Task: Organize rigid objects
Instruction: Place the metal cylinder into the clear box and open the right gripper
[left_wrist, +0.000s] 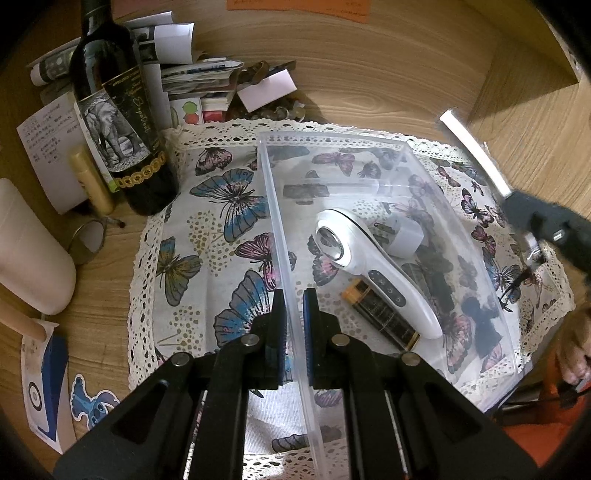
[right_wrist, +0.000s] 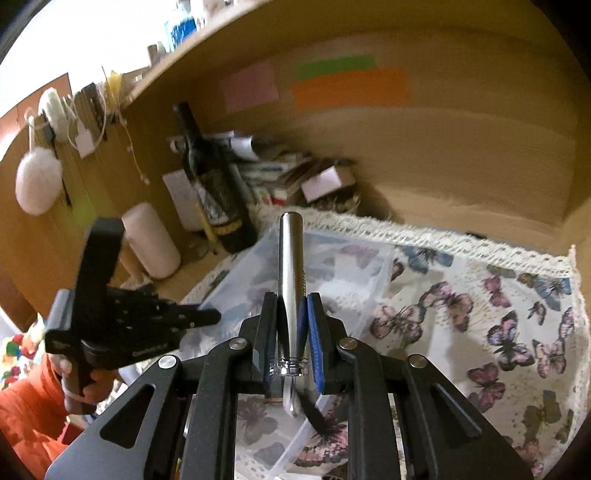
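A clear plastic box (left_wrist: 369, 147) lies on a butterfly cloth (left_wrist: 207, 229). In it are a white handheld device (left_wrist: 373, 266), a white plug adapter (left_wrist: 404, 236) and a black and gold battery (left_wrist: 380, 315). My left gripper (left_wrist: 294, 299) is shut on the box's left wall. My right gripper (right_wrist: 292, 306) is shut on a silver metal pen (right_wrist: 291, 266), held above the box (right_wrist: 343, 266); the pen also shows at the right of the left wrist view (left_wrist: 476, 155). The left gripper's body (right_wrist: 122, 321) shows in the right wrist view.
A dark wine bottle (left_wrist: 118, 122), a gold tube (left_wrist: 92, 181), a white cylinder (left_wrist: 29, 251) and a pile of papers and booklets (left_wrist: 192, 77) stand left and behind the cloth. Wooden walls (right_wrist: 443, 155) with sticky notes (right_wrist: 347, 88) close the back and right.
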